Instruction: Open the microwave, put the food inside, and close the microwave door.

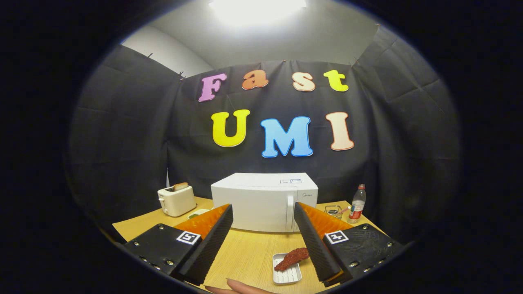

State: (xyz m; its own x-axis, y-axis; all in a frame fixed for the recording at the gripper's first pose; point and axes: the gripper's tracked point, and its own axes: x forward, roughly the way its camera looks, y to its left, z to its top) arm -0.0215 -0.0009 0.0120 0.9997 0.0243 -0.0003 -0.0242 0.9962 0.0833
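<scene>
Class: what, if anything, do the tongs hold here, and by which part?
Nothing. The tongs are open and empty, above the table; the microwave stands shut beyond them.

Gripper [263,228] with two ribbed wedge-shaped fingers spread apart, each mounted on a screwed plate marked by a square black-and-white tag, bare fingertip [241,287] seen beneath.

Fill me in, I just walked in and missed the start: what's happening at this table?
A person is holding a gripper above a wooden table, fingers open and gripping nothing. Beyond the fingers sits a white microwave with its door shut. Between the fingers, nearer the camera, a piece of reddish food lies on a small white tray. A toaster stands to one side of the microwave and a bottle to the other. Nothing has gone into the microwave yet.
</scene>
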